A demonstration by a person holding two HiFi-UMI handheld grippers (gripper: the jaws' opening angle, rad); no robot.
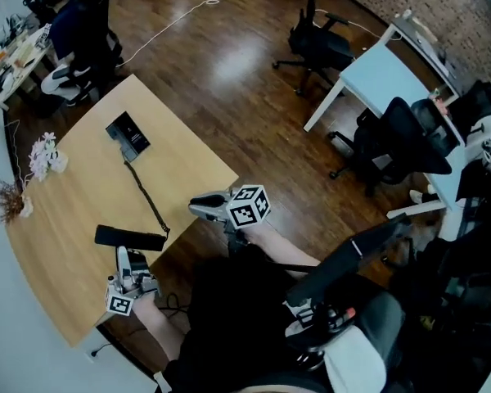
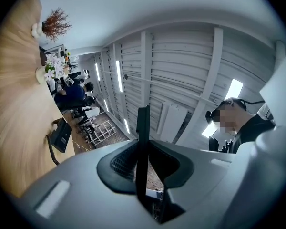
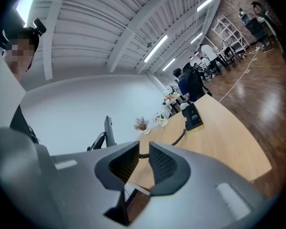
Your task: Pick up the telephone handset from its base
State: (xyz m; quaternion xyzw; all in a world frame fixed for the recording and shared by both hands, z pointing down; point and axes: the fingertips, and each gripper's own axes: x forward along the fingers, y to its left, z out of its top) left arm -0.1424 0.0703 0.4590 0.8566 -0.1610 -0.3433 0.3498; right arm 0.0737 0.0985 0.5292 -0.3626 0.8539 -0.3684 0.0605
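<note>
The black telephone handset hangs off its base, just above the near end of the wooden table. My left gripper is shut on its middle from below. In the left gripper view the handset shows as a thin dark bar clamped between the pads. The black base sits farther along the table, and a coiled cord runs from it to the handset. My right gripper hovers off the table's right edge, its jaws nearly together with nothing between them. The right gripper view shows the handset and the base.
White flowers in a pot and a dried twig plant stand at the table's left edge. Black office chairs and a white desk stand on the dark wood floor. A person sits at a far desk.
</note>
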